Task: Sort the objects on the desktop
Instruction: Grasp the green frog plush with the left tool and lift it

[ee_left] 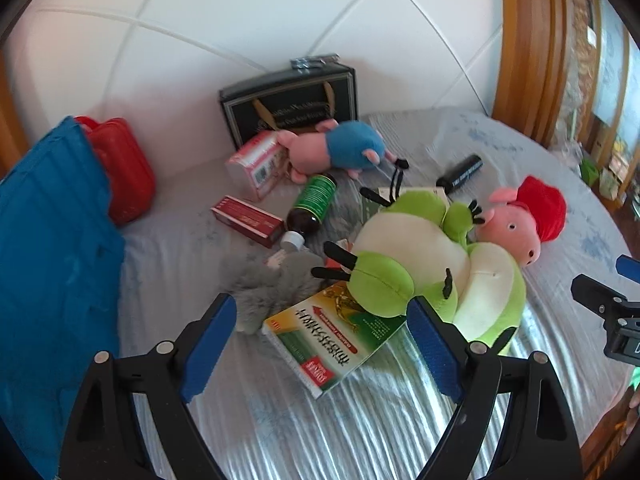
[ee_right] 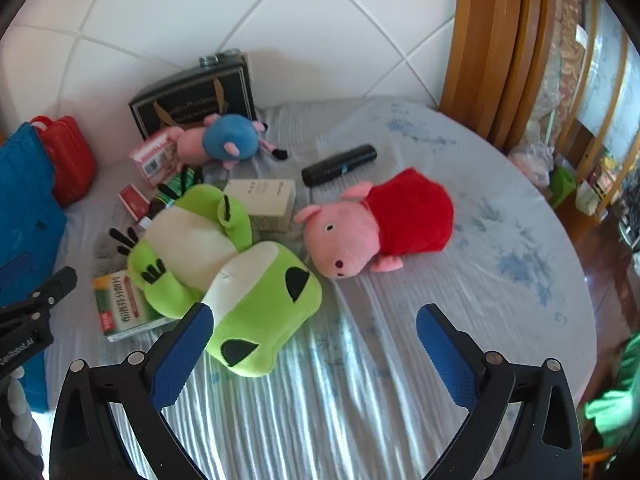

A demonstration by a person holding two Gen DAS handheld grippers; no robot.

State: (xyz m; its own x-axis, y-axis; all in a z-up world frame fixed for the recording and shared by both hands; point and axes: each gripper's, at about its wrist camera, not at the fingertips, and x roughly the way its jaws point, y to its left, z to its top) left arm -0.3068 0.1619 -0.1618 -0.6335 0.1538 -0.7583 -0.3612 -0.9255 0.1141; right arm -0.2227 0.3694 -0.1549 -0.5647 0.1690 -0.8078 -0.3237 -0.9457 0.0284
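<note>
A round table with a pale striped cloth (ee_right: 400, 400) holds a jumble of toys and boxes. A green frog plush (ee_left: 420, 252) (ee_right: 224, 264) lies in the middle, partly over a green-and-white medicine box (ee_left: 332, 344) (ee_right: 120, 308). A pink pig plush in red (ee_left: 524, 220) (ee_right: 376, 224) lies to its right. My left gripper (ee_left: 324, 344) hangs open just above that box, nothing held. My right gripper (ee_right: 316, 344) stands open over the cloth near the frog's head. A pig plush in blue (ee_left: 340, 148) (ee_right: 228, 140) lies farther back.
A dark green-labelled bottle (ee_left: 312, 204), a red carton (ee_left: 248, 220), a pink box (ee_left: 260, 164) (ee_right: 156, 156), a white box (ee_right: 264, 200) and a black tube (ee_left: 460, 172) (ee_right: 340, 164) lie about. A blue basket (ee_left: 52, 264) and a red basket (ee_left: 120, 168) stand left, a black bag (ee_left: 288, 100) behind.
</note>
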